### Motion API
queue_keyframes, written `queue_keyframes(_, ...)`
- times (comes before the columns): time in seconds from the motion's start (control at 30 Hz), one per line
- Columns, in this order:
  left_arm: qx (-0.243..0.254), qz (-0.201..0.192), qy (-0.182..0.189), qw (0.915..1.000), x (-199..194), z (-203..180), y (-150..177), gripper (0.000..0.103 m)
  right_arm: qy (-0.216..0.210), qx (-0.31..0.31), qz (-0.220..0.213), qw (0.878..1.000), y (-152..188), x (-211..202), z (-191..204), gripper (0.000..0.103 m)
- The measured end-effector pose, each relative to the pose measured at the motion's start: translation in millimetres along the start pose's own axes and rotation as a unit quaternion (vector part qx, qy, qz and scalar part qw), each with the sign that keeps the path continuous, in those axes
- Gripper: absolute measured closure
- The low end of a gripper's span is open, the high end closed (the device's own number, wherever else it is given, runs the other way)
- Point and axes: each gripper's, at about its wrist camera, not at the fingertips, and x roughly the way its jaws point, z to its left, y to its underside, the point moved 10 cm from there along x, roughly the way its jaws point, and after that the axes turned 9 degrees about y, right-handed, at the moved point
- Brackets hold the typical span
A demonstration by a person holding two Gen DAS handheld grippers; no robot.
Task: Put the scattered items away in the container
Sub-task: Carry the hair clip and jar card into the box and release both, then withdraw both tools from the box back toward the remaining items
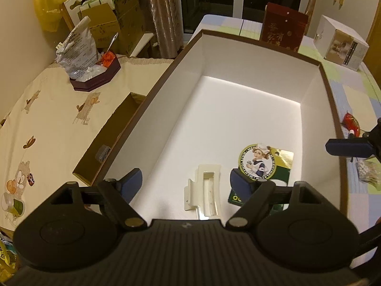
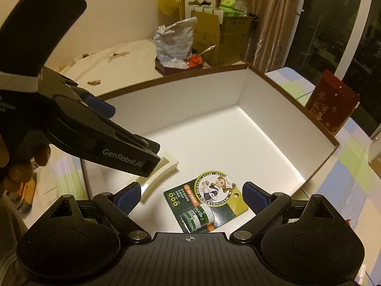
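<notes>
Both tongs, left (image 1: 185, 181) and right (image 2: 190, 199), gape empty over the brown-rimmed box (image 1: 331, 88), where the Mentholatum blister card (image 2: 207, 199) already lies beside a cream plastic tray (image 1: 206, 188); card's light, slick, flat, so probably pinch an edge.

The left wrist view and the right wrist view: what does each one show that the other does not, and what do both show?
Only the left wrist view shows the red wrapper and the small clear bag lying outside the box on the patchwork cloth, and the white carton behind.

Only the right wrist view shows the small green jar on the card, and the hand holding the left gripper.

Both show the white box, holding the green card and the cream plastic piece, plus the red gift box.
</notes>
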Motion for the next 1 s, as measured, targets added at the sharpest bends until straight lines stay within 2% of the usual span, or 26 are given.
queue_keyframes(0.33, -0.008, -0.035, 0.002, 0.9993, -38.1, -10.8, -3.5, 0.018, 0.021, 0.022, -0.018, 0.999, 5.6, -37.7, -0.5, 0.006)
queue_keyframes(0.67, -0.016, -0.045, -0.005, 0.9989, -73.9, -21.9, 17.7, 0.014, 0.031, 0.068, -0.031, 0.997, 21.7, -79.8, -4.6, 0.006)
queue_keyframes(1.0, -0.010, -0.048, 0.000, 0.9988, -108.1, -51.5, 41.0, 0.014, 0.034, 0.112, -0.046, 0.992, 45.2, -124.6, -7.4, 0.006)
